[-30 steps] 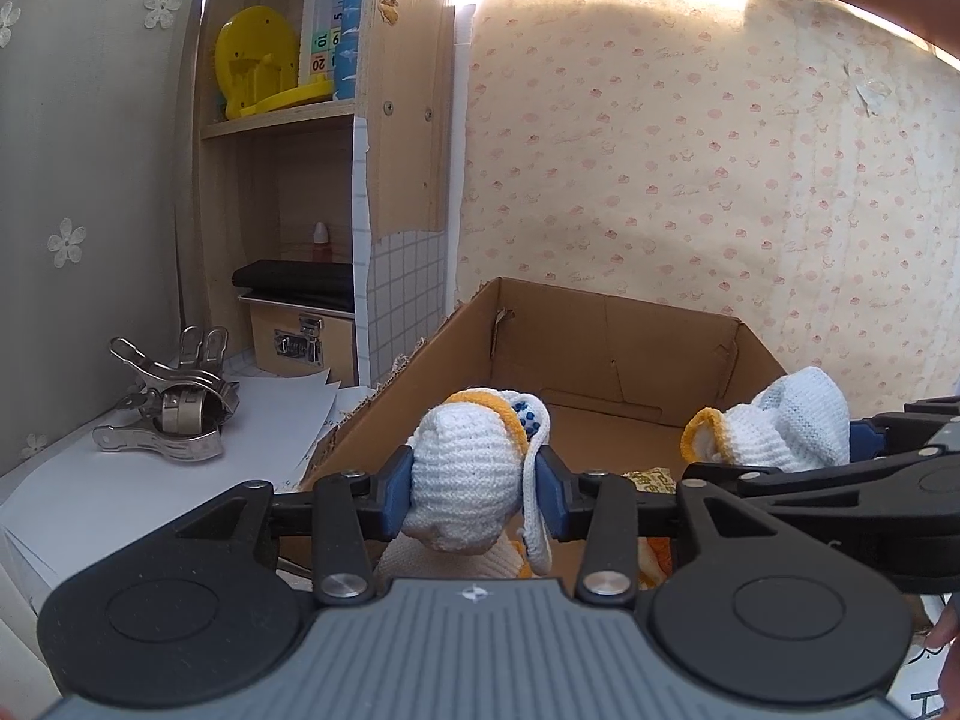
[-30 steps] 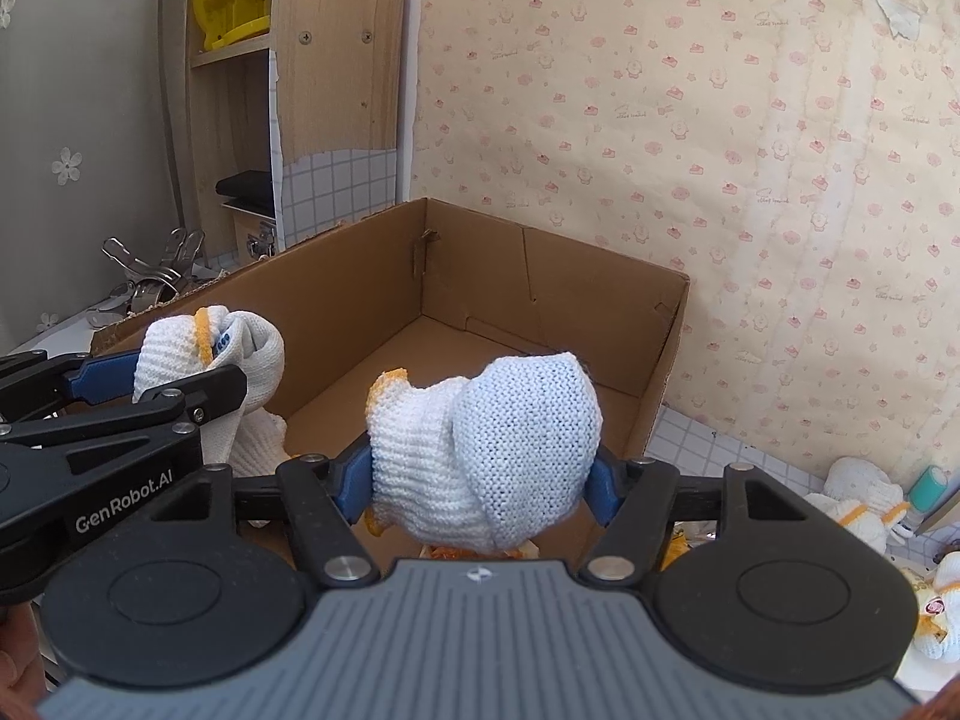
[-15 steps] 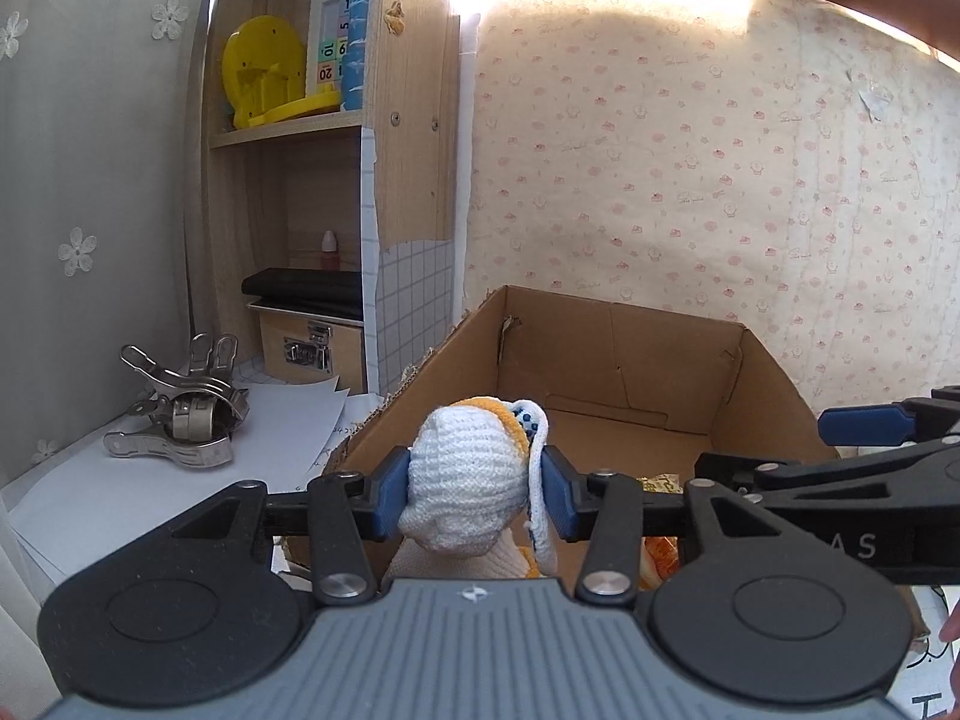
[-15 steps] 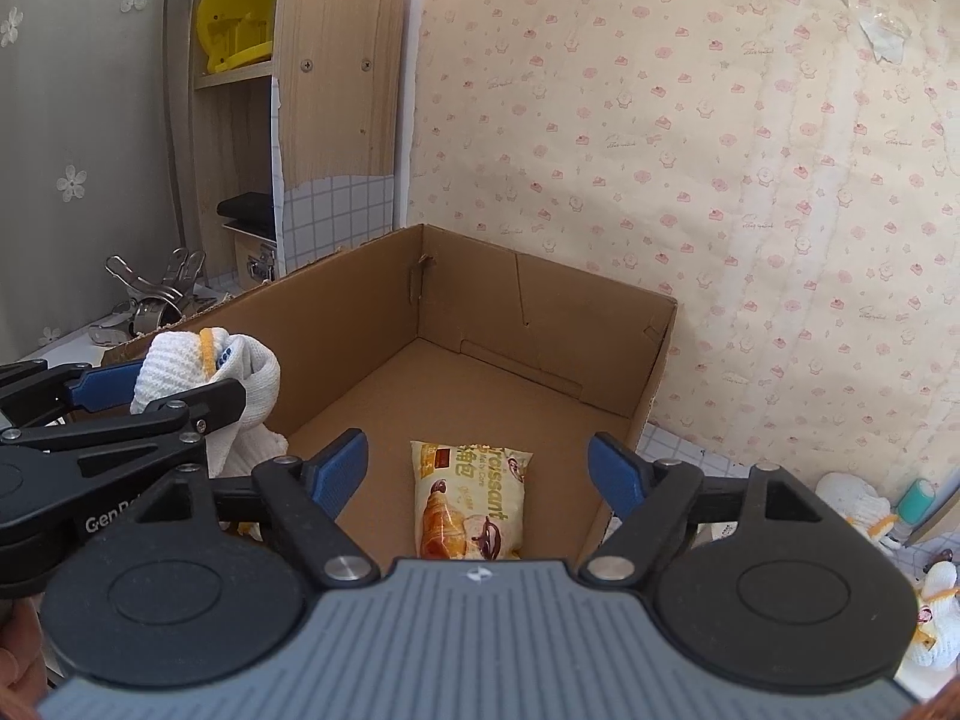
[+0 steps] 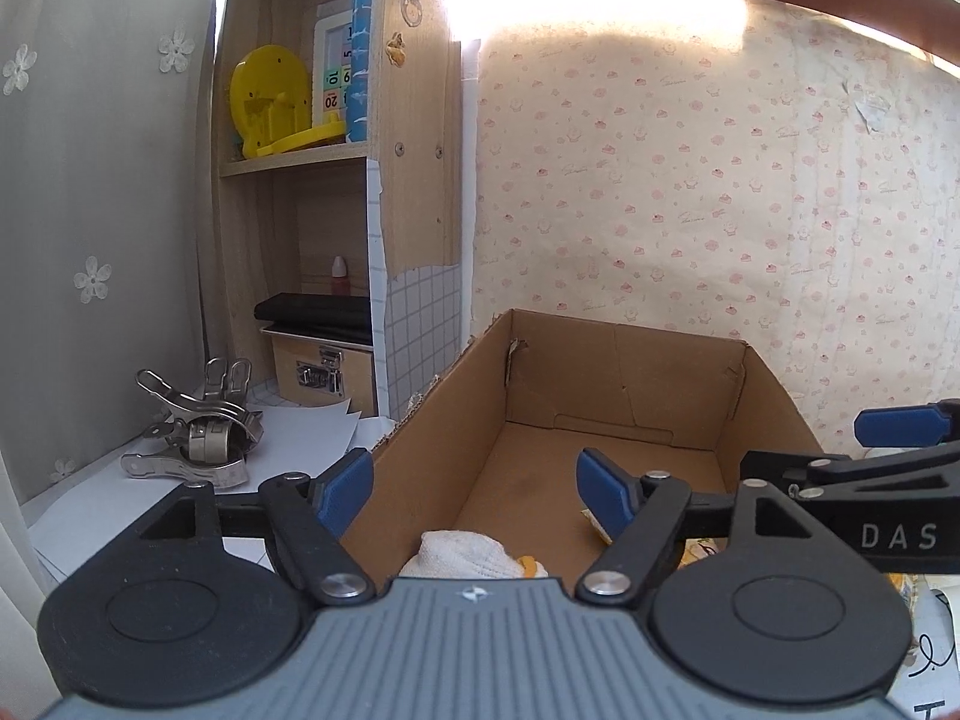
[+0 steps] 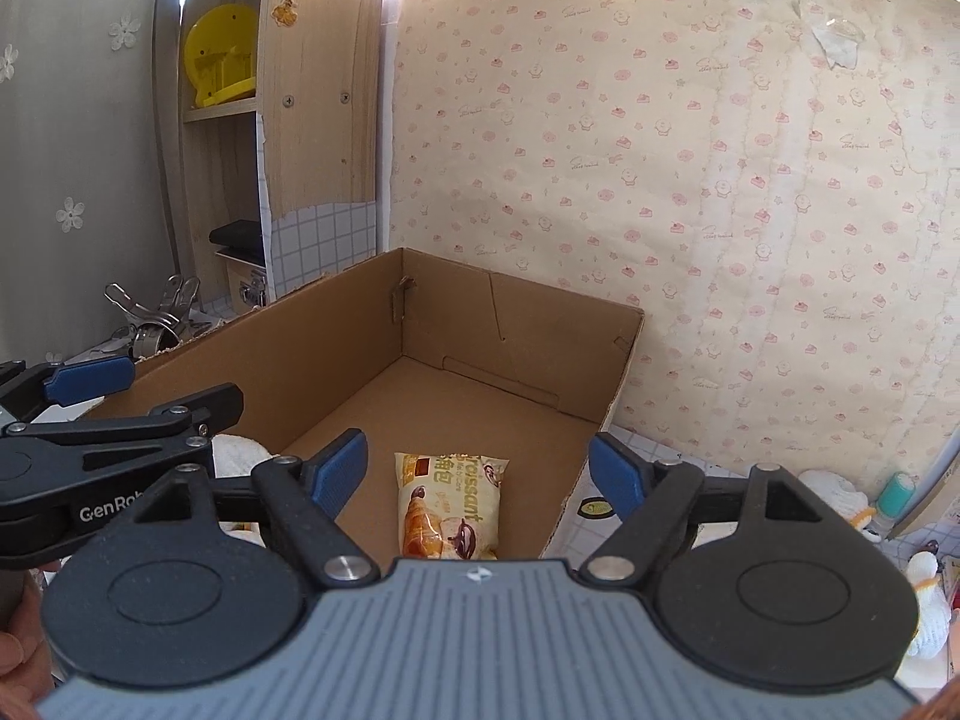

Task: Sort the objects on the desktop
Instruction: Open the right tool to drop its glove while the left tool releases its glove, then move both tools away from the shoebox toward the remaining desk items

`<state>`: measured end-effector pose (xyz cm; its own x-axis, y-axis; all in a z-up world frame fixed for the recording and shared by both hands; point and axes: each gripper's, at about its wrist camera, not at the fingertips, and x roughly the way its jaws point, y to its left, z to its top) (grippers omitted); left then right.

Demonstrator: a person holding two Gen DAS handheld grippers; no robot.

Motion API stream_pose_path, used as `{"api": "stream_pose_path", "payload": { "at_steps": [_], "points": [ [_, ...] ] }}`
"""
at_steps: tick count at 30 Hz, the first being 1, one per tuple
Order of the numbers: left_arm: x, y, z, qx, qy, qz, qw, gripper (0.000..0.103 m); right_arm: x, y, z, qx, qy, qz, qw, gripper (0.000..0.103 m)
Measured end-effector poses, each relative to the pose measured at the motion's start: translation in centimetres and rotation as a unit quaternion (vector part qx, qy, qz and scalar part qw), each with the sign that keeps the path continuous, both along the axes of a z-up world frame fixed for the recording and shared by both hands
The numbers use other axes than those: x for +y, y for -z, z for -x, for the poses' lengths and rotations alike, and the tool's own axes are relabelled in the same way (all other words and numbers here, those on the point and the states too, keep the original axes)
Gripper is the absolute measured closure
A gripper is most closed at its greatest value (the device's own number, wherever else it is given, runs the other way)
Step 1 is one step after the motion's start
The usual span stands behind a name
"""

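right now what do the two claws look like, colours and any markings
Both match: a grey ribbed body, two black round discs, black linkage arms with silver rivets, blue pads on the fingertips. The left claw shows white "GenRob" lettering on its side in the right wrist view; the right claw shows "DAS" in the left wrist view.

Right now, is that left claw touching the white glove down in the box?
Apart. In the left wrist view the left gripper is open, with cardboard box floor showing between its blue pads, and the white glove lies below them.

both wrist views (close) onto cardboard box [image 5: 624, 384]
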<state>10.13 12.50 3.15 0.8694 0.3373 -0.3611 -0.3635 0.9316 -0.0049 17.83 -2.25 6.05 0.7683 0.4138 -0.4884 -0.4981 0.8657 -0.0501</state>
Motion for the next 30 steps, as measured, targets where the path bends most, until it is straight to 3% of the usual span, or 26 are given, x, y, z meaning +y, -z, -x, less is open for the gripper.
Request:
{"api": "stream_pose_path", "payload": {
  "at_steps": [11, 30],
  "points": [
    [-1.9, -0.7, 1.4, -0.017, 0.021, -0.003, 0.9996, 0.022, -2.1, -0.6, 2.2, -0.017, 0.015, -0.002, 1.000, 0.024],
    [-10.4, -1.4, 2.5, -0.039, 0.096, -0.014, 0.9945, 0.020, -12.7, -1.1, 5.0, -0.030, 0.101, -0.021, 0.994, 0.024]
  ]
}}
